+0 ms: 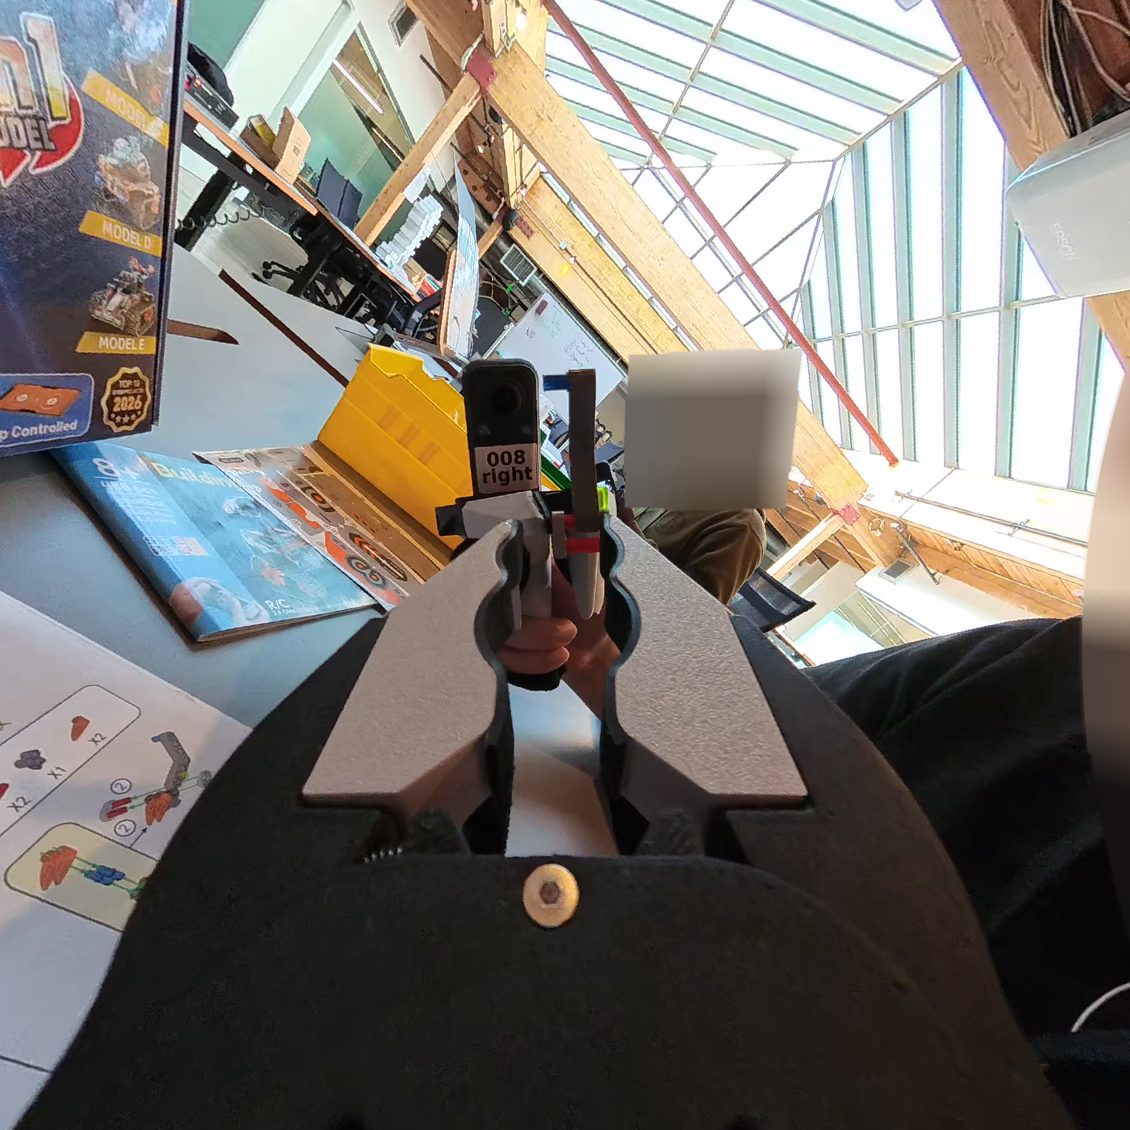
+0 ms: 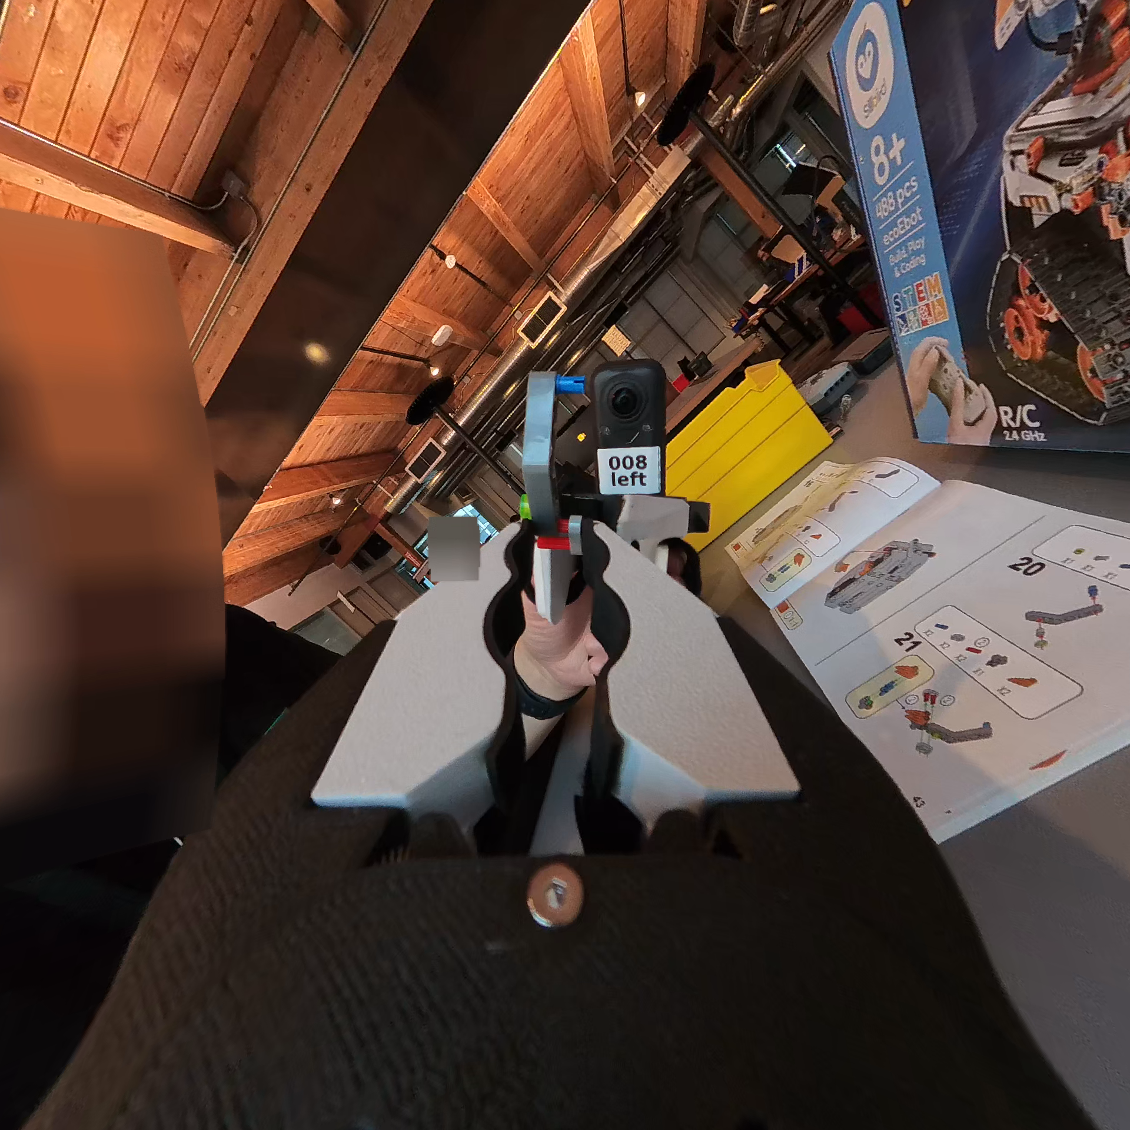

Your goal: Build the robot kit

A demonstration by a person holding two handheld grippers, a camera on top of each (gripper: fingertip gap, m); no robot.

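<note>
Tongs face each other above the worktop [image 2: 1039, 917] — left tongs [image 1: 559, 538] and right tongs [image 2: 553, 538] both clamped on one grey brick assembly [image 2: 541, 465] — steadying it between them.

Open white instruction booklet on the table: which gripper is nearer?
Left, likely. The left gripper overlaps pages of the open white instruction booklet; the right gripper sits past its corner, grey table showing between.

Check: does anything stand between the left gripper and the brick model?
Nothing visible does. The model sits right between the left gripper fingertips, and the right gripper meets it from the opposite side.
</note>
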